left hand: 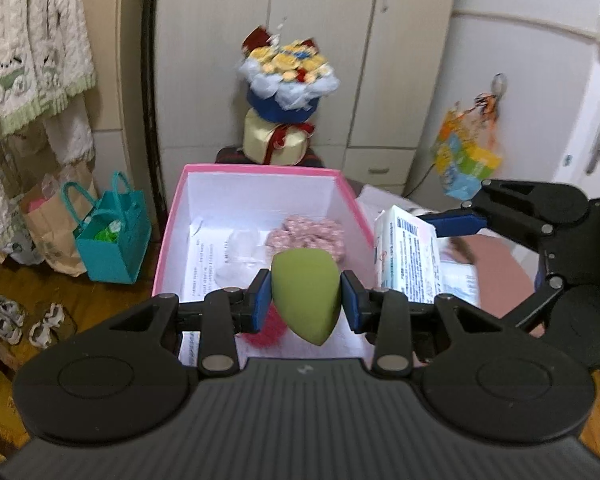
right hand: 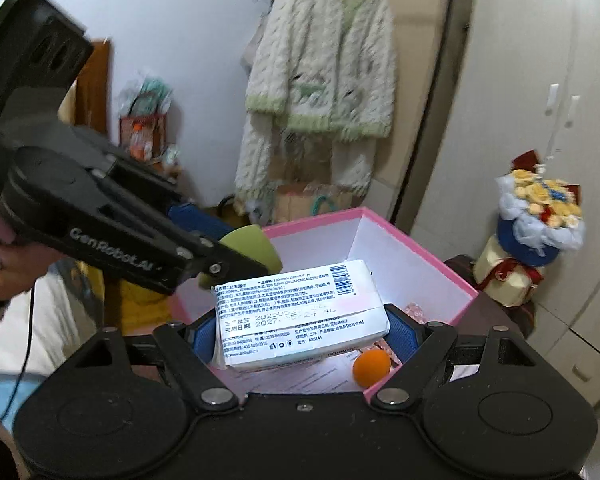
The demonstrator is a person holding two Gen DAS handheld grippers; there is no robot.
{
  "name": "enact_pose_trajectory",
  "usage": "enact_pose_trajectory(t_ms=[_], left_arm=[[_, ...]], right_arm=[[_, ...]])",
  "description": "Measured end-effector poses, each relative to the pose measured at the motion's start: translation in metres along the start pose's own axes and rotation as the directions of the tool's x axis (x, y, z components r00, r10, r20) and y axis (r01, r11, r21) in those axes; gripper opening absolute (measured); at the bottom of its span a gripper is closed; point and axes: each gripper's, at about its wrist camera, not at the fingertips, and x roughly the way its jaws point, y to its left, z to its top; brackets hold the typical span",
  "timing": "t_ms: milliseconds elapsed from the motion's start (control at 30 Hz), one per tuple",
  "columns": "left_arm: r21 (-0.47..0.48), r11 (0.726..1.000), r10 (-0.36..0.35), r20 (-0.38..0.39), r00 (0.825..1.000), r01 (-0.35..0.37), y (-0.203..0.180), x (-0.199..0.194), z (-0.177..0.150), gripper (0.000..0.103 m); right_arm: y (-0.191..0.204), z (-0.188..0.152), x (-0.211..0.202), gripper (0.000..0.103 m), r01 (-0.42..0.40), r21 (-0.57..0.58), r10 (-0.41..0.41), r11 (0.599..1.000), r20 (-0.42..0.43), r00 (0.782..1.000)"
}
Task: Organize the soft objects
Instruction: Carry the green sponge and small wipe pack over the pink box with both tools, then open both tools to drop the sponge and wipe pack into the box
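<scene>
My left gripper is shut on a green teardrop sponge and holds it above the open pink box. The box holds a pink patterned scrunchie, a red fluffy thing, papers and an orange ball. My right gripper is shut on a white pack of wet wipes and holds it over the box's near edge. The pack also shows in the left wrist view, just right of the box. The sponge shows in the right wrist view over the box's far side.
A teal tote bag and a brown paper bag stand on the wooden floor left of the box. A flower bouquet sits behind it before white cabinets. A knitted jacket hangs on the wall. Shoes lie at the left.
</scene>
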Motion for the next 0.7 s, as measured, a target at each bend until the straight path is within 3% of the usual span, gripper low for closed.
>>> enact_pose_trajectory(t_ms=[133,333,467,600,700], left_arm=[[-0.007,0.997,0.076,-0.056,0.995,-0.077,0.015,0.042,0.011,0.036],[0.058,0.985,0.167,-0.115,0.979,-0.161,0.022,0.079,0.019,0.036],[0.1,0.981,0.18,-0.174,0.968,-0.165,0.025,0.097,0.02,0.036],[0.182,0.96,0.243,-0.162,0.956,-0.213,0.017,0.104,0.019,0.036],[0.222,0.949,0.267,-0.195,0.944,-0.223,0.015,0.113,0.018,0.037]], right_arm=[[-0.02,0.007,0.04,0.085,-0.038,-0.079,0.031,0.996,-0.089,0.996],[-0.031,0.007,0.09,0.085,-0.123,-0.163,0.086,0.979,-0.221,0.971],[-0.035,0.004,0.116,0.085,-0.157,-0.198,0.096,0.968,-0.284,0.954],[-0.036,0.002,0.13,0.085,-0.16,-0.234,0.084,0.959,-0.306,0.948],[-0.036,0.003,0.135,0.085,-0.17,-0.261,0.087,0.95,-0.301,0.95]])
